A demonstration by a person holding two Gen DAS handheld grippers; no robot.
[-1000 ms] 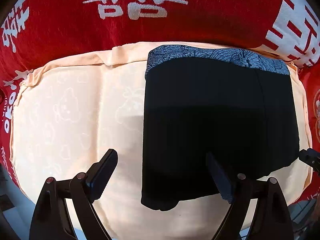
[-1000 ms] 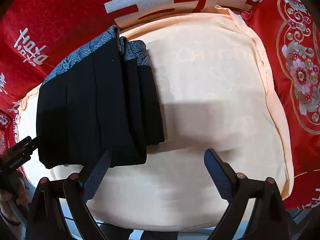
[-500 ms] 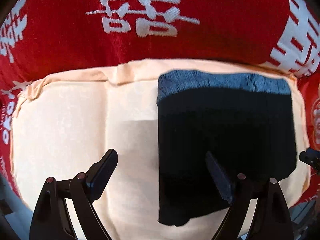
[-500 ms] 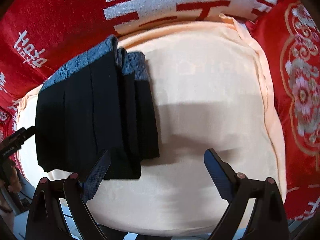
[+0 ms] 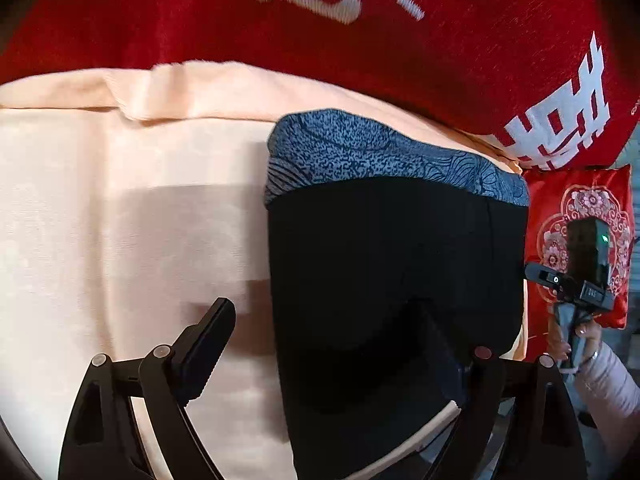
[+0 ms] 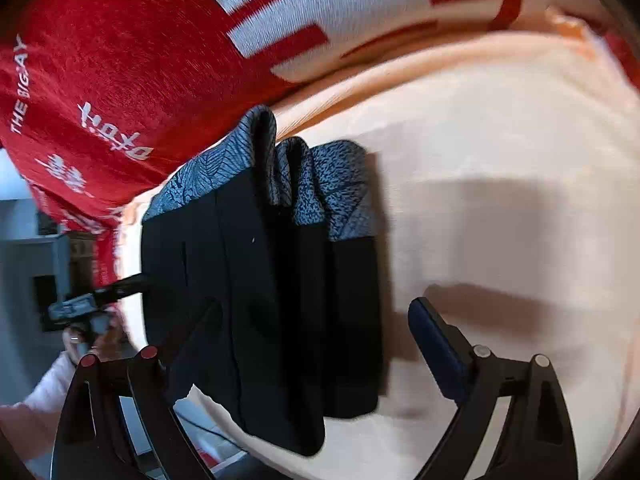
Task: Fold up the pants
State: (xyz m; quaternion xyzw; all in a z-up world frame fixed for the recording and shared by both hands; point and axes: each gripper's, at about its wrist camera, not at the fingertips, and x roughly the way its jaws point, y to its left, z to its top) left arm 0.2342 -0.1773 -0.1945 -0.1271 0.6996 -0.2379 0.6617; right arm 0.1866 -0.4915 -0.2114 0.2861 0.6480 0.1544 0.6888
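The black pants [image 5: 396, 280] with a blue-grey patterned waistband lie folded on a peach cushion [image 5: 120, 240]. They also show in the right wrist view [image 6: 272, 280], folded into several layers, with the cushion [image 6: 500, 200] under them. My left gripper [image 5: 324, 344] is open and empty, its right finger over the pants' near part and its left finger over bare cushion. My right gripper [image 6: 312, 340] is open and empty, its left finger over the pants and its right finger over bare cushion. Each gripper shows in the other's view, the right one [image 5: 568, 280] and the left one [image 6: 100, 296].
A red blanket with white characters [image 5: 320, 40] lies behind the cushion; it also shows in the right wrist view [image 6: 120, 80]. A red embroidered pillow [image 5: 580, 216] sits to the right of the pants. The cushion's near edge drops off just below the pants.
Both grippers have moved closer to the pants and lower, so the pants fill more of each view. Both stay open. The pants lie as before.
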